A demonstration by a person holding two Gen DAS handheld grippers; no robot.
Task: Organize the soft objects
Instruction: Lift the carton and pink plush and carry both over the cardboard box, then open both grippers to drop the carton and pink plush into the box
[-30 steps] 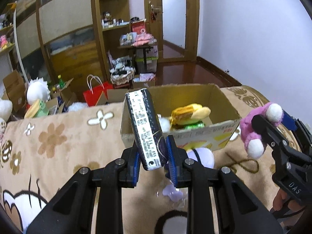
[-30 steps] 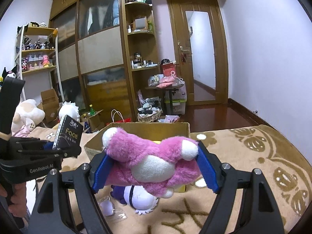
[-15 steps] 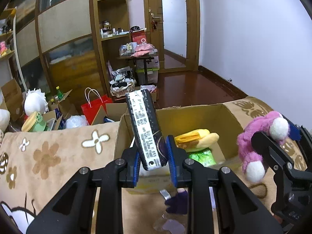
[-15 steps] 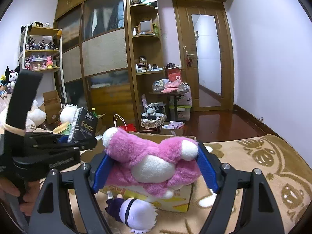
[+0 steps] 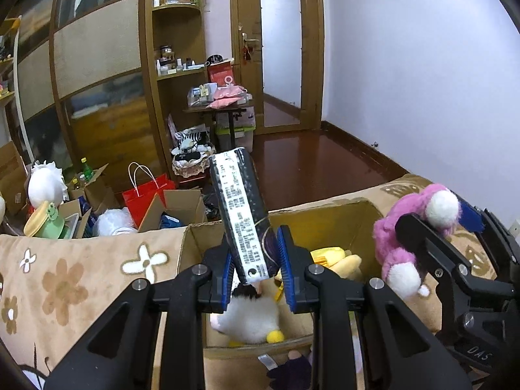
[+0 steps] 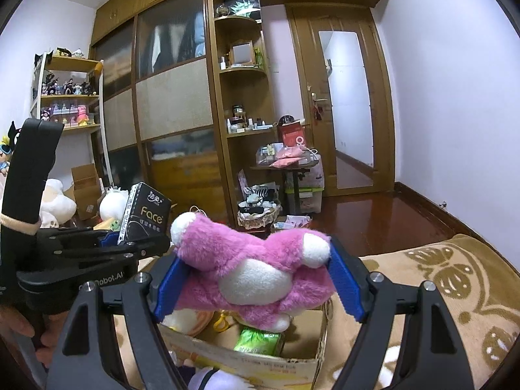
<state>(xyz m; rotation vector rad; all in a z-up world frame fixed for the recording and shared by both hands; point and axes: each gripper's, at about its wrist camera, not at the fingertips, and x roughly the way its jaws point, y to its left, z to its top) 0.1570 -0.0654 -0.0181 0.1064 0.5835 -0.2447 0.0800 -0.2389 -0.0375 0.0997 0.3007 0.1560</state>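
My left gripper (image 5: 256,274) is shut on a black tissue pack (image 5: 242,214) that stands up between its blue pads, right over the open cardboard box (image 5: 354,209). My right gripper (image 6: 260,279) is shut on a pink and white plush toy (image 6: 253,269), held above the same box (image 6: 312,362). In the left wrist view that pink plush (image 5: 412,237) hangs at the right. Inside the box lie a white plush (image 5: 250,318), a yellow plush (image 5: 338,258) and a green packet (image 6: 258,341). The tissue pack (image 6: 146,216) also shows at left in the right wrist view.
The box rests on a tan patterned blanket (image 5: 74,279). A purple and white plush (image 6: 211,378) lies in front of the box. Beyond the bed are a red bag (image 5: 146,195), cardboard boxes, a small loaded table (image 5: 224,107), wardrobe shelves and a door.
Both grippers have moved forward with their loads, from in front of the box to over its opening. The box now sits lower and closer in both views.
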